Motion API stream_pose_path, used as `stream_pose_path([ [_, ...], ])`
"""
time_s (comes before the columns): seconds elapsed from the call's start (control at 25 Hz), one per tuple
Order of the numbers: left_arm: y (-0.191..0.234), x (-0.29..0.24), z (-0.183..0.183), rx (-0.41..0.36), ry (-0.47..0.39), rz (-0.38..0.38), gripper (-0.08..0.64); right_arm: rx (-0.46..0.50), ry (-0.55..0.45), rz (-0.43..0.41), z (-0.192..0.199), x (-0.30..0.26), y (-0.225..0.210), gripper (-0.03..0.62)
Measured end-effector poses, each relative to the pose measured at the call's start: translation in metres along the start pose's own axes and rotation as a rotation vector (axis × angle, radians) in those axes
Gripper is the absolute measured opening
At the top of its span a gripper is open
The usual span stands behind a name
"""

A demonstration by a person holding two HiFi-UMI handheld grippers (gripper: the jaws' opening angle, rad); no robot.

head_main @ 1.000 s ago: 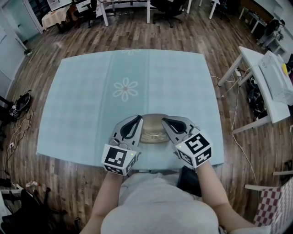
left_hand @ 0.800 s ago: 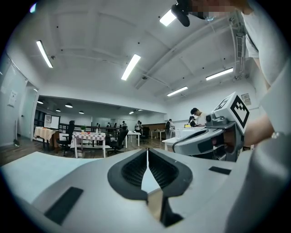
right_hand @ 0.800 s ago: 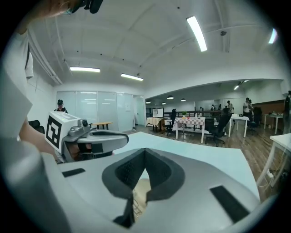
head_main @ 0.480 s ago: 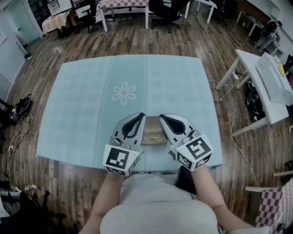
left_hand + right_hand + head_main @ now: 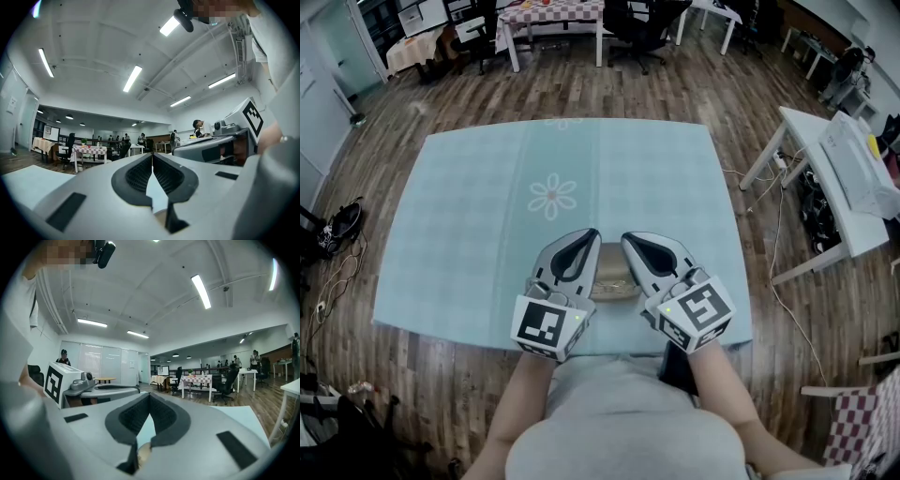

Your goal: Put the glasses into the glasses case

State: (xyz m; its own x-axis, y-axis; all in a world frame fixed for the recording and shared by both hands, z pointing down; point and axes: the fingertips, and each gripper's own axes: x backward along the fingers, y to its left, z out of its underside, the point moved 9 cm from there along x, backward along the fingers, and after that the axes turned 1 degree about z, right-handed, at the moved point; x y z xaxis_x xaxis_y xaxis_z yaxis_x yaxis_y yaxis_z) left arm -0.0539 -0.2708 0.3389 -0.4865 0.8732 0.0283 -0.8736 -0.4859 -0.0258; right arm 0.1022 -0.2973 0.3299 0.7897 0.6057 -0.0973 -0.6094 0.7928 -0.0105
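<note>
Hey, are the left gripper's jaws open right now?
No, the left gripper has its jaws closed together at the tips, with nothing between them.

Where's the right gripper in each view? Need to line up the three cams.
Head view: right gripper low centre, just right of the left gripper, jaws shut.
Left gripper view: at the right side, seen side-on, with its marker cube above.
Right gripper view: its own shut jaws at bottom centre.
Shared landmark: checkered-cloth table.
</note>
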Motion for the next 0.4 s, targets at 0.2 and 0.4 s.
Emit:
stream_pose_path([
  [0.2,-0.0025,-0.0017,-0.0035,-0.01,-0.006,0.004,0.011,-0.018,-0.017,-0.006,-0.0025,-0.0008,-0.0003,0.005],
  [0.4,-0.0041,-0.0018,-0.0045,-0.026,-0.011,0.009,0.011,-0.012,-0.023,-0.02,-0.0008,-0.0021,0.0025,0.005],
])
